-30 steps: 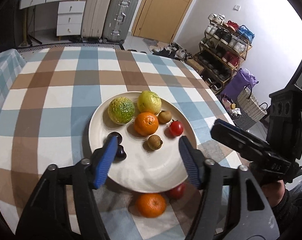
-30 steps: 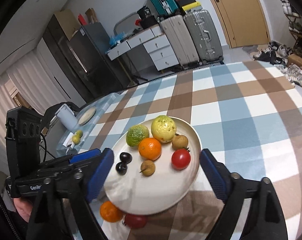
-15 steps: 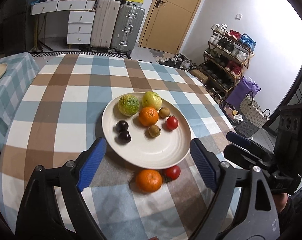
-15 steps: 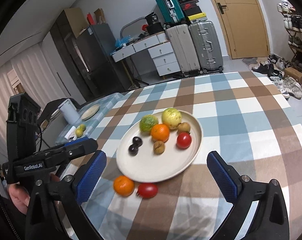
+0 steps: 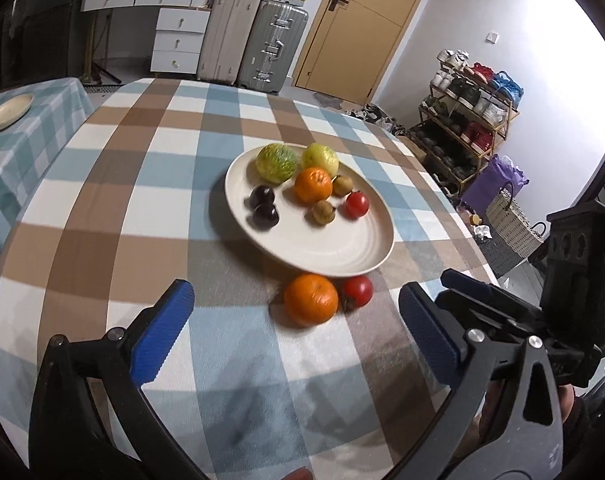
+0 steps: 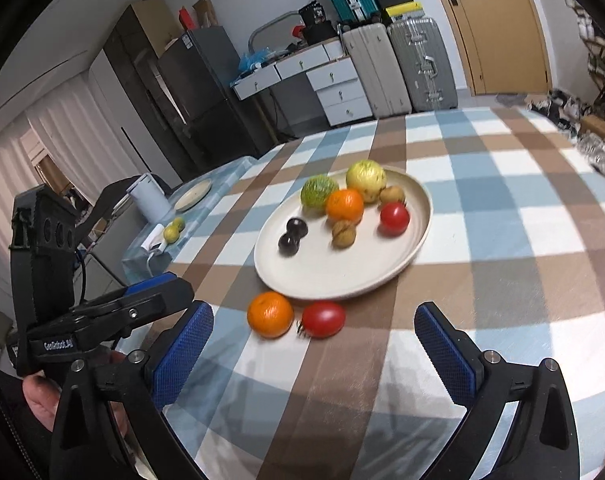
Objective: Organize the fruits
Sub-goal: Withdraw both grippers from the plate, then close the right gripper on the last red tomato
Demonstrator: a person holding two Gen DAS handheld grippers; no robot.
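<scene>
A cream plate (image 5: pixel 322 248) (image 6: pixel 334 272) on the checked tablecloth holds several fruits: a green melon-like fruit (image 5: pixel 275 162), a yellow-green fruit (image 5: pixel 320 159), an orange (image 5: pixel 313 185), a tomato (image 5: pixel 357 205), two dark plums (image 5: pixel 264 208) and two small brown fruits. A loose orange (image 5: pixel 310 299) (image 6: pixel 270 313) and a loose tomato (image 5: pixel 357 290) (image 6: pixel 323 319) lie on the cloth just in front of the plate. My left gripper (image 5: pixel 294 336) is open and empty, short of the loose fruits. My right gripper (image 6: pixel 314 356) is open and empty, also just short of them.
A side table at the left carries a small plate (image 5: pixel 7 111), yellow fruits (image 6: pixel 172 232) and a white kettle (image 6: pixel 148 200). Suitcases (image 5: pixel 270 46), drawers and a door stand behind the table. A shoe rack (image 5: pixel 470 112) and a basket (image 5: pixel 510 220) stand to the right.
Both grippers have pulled back from over the plate and opened wider. The plate and loose fruits now sit farther ahead.
</scene>
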